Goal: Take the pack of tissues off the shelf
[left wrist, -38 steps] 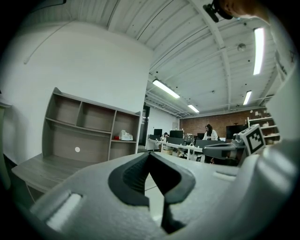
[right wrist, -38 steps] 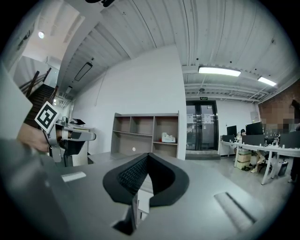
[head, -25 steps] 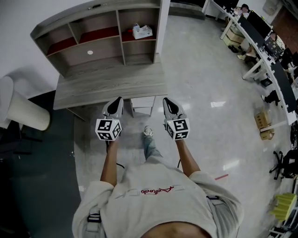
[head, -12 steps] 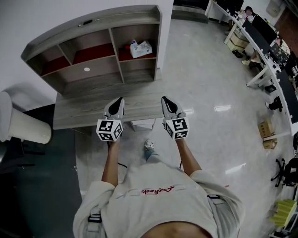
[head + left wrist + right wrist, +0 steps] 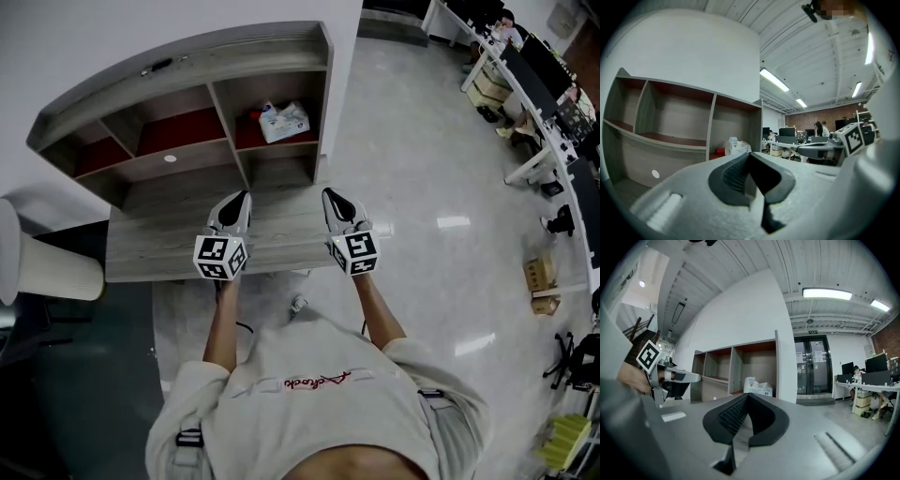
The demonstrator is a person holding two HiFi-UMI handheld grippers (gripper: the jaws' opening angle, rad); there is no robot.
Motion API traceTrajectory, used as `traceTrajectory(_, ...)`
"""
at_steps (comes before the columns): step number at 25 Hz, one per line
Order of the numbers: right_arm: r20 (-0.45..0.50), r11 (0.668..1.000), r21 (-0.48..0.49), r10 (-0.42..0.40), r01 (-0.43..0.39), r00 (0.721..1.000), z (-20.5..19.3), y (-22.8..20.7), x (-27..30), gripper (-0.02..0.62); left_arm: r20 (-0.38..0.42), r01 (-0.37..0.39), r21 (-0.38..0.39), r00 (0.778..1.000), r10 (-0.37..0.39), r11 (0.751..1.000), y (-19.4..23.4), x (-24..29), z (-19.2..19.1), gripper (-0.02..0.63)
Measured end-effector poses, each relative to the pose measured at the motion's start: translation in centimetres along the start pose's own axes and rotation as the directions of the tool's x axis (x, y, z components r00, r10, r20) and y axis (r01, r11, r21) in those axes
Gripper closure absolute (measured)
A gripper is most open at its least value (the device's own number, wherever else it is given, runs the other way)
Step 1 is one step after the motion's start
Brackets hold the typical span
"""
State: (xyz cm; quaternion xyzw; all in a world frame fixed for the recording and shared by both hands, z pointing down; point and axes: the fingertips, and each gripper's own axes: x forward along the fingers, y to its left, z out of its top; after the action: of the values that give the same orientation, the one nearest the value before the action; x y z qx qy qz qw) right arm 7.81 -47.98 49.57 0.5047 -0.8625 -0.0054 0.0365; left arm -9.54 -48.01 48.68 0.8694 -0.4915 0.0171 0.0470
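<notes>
A white pack of tissues [image 5: 283, 121] lies in the upper right compartment of a grey wooden shelf unit [image 5: 187, 94]; it also shows as the tissue pack [image 5: 736, 146] and the tissue pack [image 5: 757, 386] in the two gripper views. My left gripper [image 5: 239, 198] hovers over the desk top in front of the shelf, jaws together and empty. My right gripper [image 5: 330, 195] is level with it to the right, also shut with nothing in it. Both stay well short of the pack.
The grey desk [image 5: 169, 239] runs under both grippers, its front edge near my hands. A white round bin or chair [image 5: 47, 258] stands at the left. Glossy floor spreads to the right, with office desks and seated people [image 5: 525, 84] at the far right.
The person has stepped toward the desk: the shelf and desk sit lower and closer in the head view, and both grippers now reach over the desk top. Both jaws stay shut.
</notes>
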Motion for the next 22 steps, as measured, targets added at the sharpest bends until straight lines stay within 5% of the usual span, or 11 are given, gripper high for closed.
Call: traceTrajectory(22,-0.017,0.999,-0.011,0.047,-0.048,0.999,0.3,-2.8,14.4,0.589,-0.034,0.023,-0.023,0.999,-0.024,0.999,7.4,9.1,-0.5,0.607)
